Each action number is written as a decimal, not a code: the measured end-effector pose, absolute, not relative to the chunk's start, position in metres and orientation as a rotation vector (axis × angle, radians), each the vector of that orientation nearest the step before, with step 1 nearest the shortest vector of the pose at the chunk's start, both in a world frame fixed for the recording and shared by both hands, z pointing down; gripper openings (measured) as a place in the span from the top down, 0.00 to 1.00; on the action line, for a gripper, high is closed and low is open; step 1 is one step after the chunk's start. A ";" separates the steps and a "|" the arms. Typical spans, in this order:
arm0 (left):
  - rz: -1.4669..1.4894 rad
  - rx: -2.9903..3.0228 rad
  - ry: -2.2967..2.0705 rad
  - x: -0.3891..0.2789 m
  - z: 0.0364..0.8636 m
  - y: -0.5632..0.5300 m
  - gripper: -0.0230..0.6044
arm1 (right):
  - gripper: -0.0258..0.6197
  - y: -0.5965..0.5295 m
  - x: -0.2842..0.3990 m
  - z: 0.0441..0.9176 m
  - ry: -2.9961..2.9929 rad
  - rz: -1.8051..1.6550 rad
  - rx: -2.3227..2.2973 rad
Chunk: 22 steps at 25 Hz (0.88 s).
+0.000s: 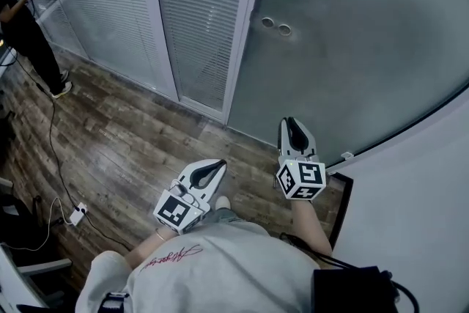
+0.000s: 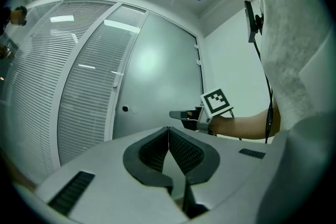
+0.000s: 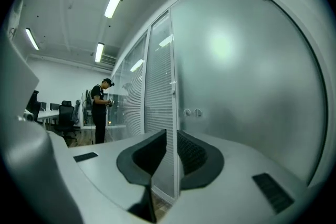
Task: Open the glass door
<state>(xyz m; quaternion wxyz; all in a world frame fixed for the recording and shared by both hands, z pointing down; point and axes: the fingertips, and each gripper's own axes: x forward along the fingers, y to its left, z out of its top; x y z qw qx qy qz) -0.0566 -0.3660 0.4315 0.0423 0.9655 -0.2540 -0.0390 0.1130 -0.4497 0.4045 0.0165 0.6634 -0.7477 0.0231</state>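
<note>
The frosted glass door point(image 1: 366, 48) stands shut in front of me, with two small round fittings point(image 1: 276, 26) near its left edge. In the right gripper view, the door point(image 3: 247, 86) fills the right half and the fittings point(image 3: 192, 113) sit just above the jaws. My right gripper point(image 1: 292, 122) points at the door's lower part, short of the glass. Its jaws stand a narrow gap apart point(image 3: 171, 135) with nothing between them. My left gripper point(image 1: 218, 167) hangs lower and to the left, over the floor. Its tips meet point(image 2: 168, 129) and it holds nothing. It sees the right gripper point(image 2: 177, 114) ahead.
Glass panels with white blinds point(image 1: 110, 4) run left of the door. A person point(image 1: 26, 18) stands by them at the far left. A cable and power strip point(image 1: 77, 214) lie on the wood floor. A white wall point(image 1: 410, 216) closes the right side, with a dark panel point(image 1: 341, 205) at its foot.
</note>
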 end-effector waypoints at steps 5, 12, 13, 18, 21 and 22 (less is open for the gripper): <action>-0.083 2.921 -0.885 -0.057 0.436 -0.412 0.94 | 0.75 -0.559 0.138 0.395 -2.308 0.059 2.064; -0.078 2.900 -1.016 -0.057 0.430 -0.460 0.94 | 0.73 -0.669 0.160 0.381 -2.258 0.077 2.168; -0.077 2.896 -1.025 -0.056 0.429 -0.466 0.94 | 0.73 -0.680 0.162 0.382 -2.248 0.083 2.178; -0.087 2.887 -1.057 -0.049 0.428 -0.489 0.94 | 0.73 -0.722 0.169 0.390 -2.216 0.084 2.191; -0.096 2.868 -1.089 -0.050 0.428 -0.501 0.94 | 0.72 -0.746 0.175 0.393 -2.185 0.066 2.186; -0.092 2.868 -1.100 -0.050 0.428 -0.504 0.94 | 0.72 -0.755 0.178 0.394 -2.176 0.076 2.190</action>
